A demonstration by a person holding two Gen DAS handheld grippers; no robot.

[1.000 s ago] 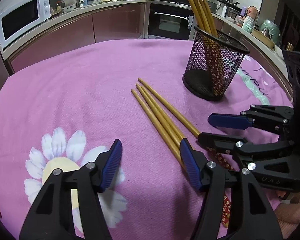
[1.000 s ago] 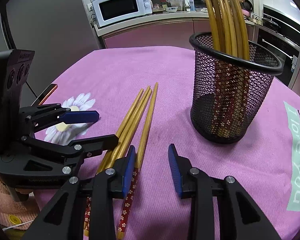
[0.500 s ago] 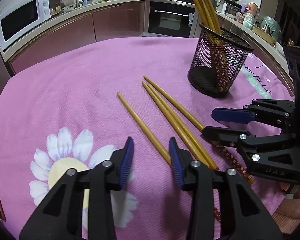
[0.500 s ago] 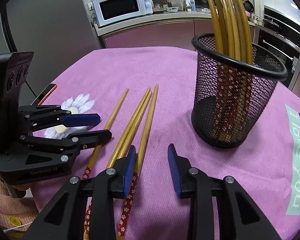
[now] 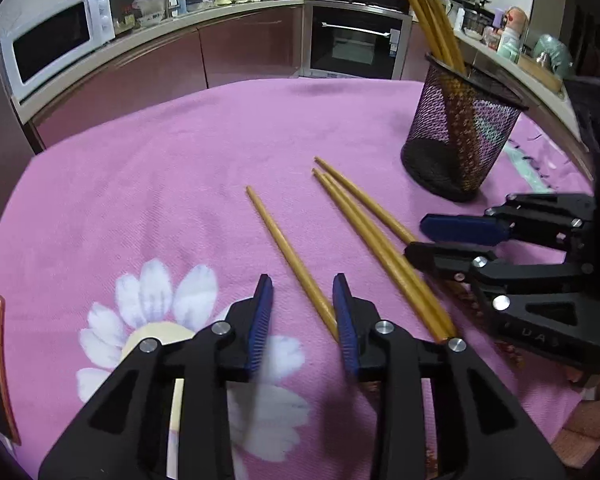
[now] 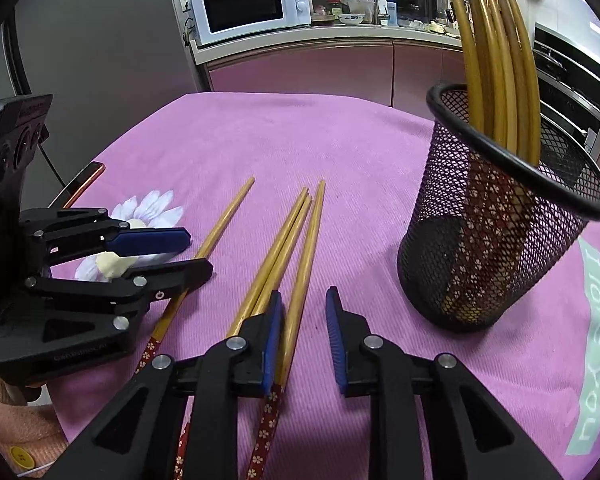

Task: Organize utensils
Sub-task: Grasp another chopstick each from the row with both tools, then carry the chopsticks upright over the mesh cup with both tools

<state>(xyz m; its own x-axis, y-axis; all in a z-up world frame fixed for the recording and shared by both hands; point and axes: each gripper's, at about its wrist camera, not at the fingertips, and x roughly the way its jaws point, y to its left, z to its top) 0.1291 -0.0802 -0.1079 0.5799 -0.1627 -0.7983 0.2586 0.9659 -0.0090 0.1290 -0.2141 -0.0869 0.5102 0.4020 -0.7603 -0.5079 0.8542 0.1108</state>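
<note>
The left hand-held gripper (image 5: 302, 304) straddles one chopstick (image 5: 288, 252) on the worktop (image 5: 180, 168) — jaws apart, not clamping. The right hand-held gripper (image 6: 302, 316) is released beside three chopsticks (image 6: 288, 248) — near the mesh cup (image 6: 496, 240).

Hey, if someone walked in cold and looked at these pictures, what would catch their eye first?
Probably the bright pink tablecloth with its white daisy print, and four wooden chopsticks lying loose on it: three bunched together, one apart to their left. Next, the black mesh cup at far right, with more chopsticks standing in it.
</note>
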